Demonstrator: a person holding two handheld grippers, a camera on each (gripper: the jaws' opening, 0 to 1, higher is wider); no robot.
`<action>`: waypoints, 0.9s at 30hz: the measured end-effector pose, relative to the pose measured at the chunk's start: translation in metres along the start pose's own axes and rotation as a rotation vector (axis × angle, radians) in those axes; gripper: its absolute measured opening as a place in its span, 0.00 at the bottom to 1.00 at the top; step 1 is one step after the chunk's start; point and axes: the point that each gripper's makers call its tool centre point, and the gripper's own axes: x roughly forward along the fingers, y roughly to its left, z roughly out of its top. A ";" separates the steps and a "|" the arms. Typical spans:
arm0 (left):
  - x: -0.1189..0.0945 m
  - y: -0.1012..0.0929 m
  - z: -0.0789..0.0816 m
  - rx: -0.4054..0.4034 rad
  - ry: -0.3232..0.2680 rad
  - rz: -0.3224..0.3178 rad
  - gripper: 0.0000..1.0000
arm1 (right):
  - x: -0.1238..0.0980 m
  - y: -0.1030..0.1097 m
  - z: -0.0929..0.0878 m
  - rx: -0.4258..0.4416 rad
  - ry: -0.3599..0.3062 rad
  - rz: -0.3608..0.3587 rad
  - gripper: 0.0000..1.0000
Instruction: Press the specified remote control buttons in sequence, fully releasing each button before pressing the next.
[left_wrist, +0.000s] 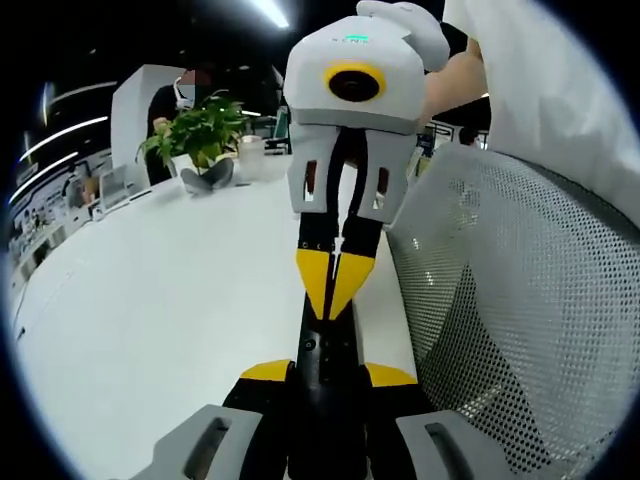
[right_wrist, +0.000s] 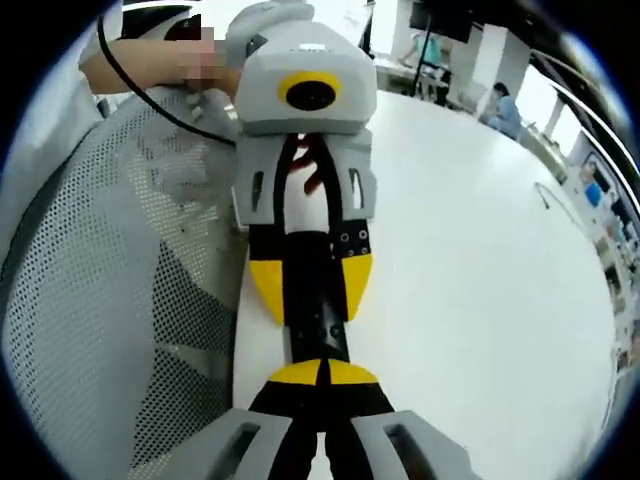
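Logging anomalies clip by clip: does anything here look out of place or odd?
Nothing spilled or damaged. Mildly odd: the remote sits clamped in the left tongs along the table edge, beside a mesh chair, with the shut right tongs touching it.

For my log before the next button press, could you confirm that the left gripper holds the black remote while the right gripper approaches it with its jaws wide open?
Not quite: the right gripper has its jaws shut, yellow tips together, as the left gripper view shows. The left gripper does hold the black remote.
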 end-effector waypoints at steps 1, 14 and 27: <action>0.000 0.000 0.000 0.000 0.000 0.000 0.26 | 0.000 0.000 0.000 0.011 -0.005 0.002 0.00; 0.000 0.000 0.000 -0.010 -0.003 0.002 0.26 | -0.003 0.002 -0.004 0.009 0.024 0.024 0.00; 0.000 0.000 0.000 -0.003 0.000 0.001 0.26 | -0.002 0.000 -0.007 0.036 0.060 0.021 0.00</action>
